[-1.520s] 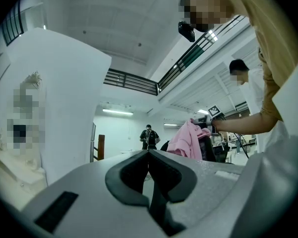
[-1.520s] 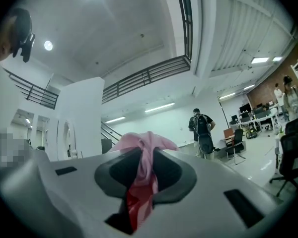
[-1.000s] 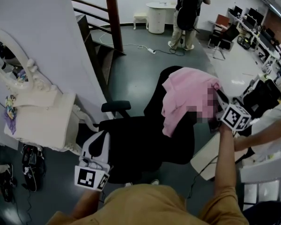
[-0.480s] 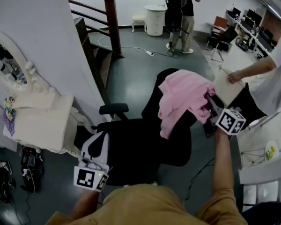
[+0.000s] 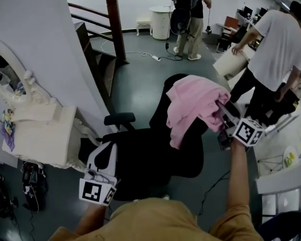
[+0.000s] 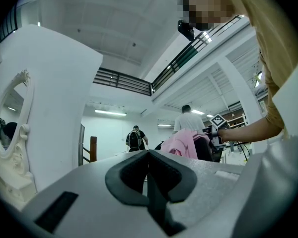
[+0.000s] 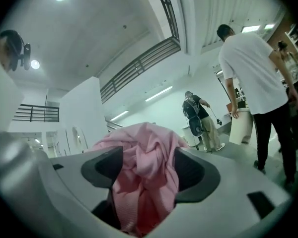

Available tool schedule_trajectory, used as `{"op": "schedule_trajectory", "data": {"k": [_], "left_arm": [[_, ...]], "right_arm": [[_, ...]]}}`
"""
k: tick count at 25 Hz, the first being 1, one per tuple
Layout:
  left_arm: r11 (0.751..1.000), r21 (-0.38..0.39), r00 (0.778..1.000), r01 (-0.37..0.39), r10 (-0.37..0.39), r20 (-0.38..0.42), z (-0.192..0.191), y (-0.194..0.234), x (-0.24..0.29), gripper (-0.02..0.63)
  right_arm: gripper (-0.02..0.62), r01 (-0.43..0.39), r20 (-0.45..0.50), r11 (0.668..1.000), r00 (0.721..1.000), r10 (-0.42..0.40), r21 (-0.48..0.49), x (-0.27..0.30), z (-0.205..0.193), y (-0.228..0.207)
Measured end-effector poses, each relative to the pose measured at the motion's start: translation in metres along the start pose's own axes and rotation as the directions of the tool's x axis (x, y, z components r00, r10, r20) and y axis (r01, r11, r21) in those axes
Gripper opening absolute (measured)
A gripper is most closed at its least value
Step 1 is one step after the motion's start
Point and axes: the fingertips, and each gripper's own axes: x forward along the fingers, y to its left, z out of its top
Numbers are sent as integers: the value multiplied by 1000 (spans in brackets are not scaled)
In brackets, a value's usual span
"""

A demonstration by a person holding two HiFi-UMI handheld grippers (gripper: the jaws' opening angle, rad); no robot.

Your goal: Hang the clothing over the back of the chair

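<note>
Head view, nearest stuff first: my left claw [image 5: 104, 152] hangs low by the near left corner of the black office chair [image 5: 145, 157]. Its own camera shows the jaws pressed together with nothing in them. My right claw [image 5: 222, 112] is up at the right side of the chair's backrest, and its jaws have just been opening. In the right gripper view they stand wide apart with the pink clothing [image 7: 139, 192] bunched loosely in the gap between them, and I can't see the pads squeezing it. The clothing is draped over the top of the backrest, most of it piled on the top edge and one part hanging down toward the seat. Left of the chair there's a white dressing table [image 5: 37, 134] with an oval mirror [image 5: 5, 72] against the white wall. Further back is a brown stair post [image 5: 115, 24]. A person in a white shirt [image 5: 276, 44] is off to the right, and a person with a dark backpack [image 5: 188, 9] is way at the back.
</note>
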Motion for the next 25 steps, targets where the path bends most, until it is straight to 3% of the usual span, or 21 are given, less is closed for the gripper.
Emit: {"op": "schedule_trajectory", "data": {"k": [4,6,16,18,22,25], "left_arm": [[1000,-2,1000,4,-4,-1,-2,2,-2,5],[1000,-4,1000,9,-10,-2,-2,3,-3,5],[999,-14,999,44,-44,-10,-4,5,-10,4],[999,-18,999,51,-51,-9,-5,6,-12,5],[997,-27,998,69,-69,-8,-9,4,-14,5],[996,-33,996,85,-85,-12,-11,2,-16,5]], "right_arm": [[371,-13,41,1000,999,13,-10,-9,5,6],[374,-32,54,999,998,33,-16,-10,9,15],[377,48,124,999,991,-45,-21,-48,20,19],[373,85,129,996,988,-83,-11,-57,16,14],[347,73,152,997,986,-69,-24,-70,13,28],[270,121,179,993,977,-117,-8,-87,6,26]]}}
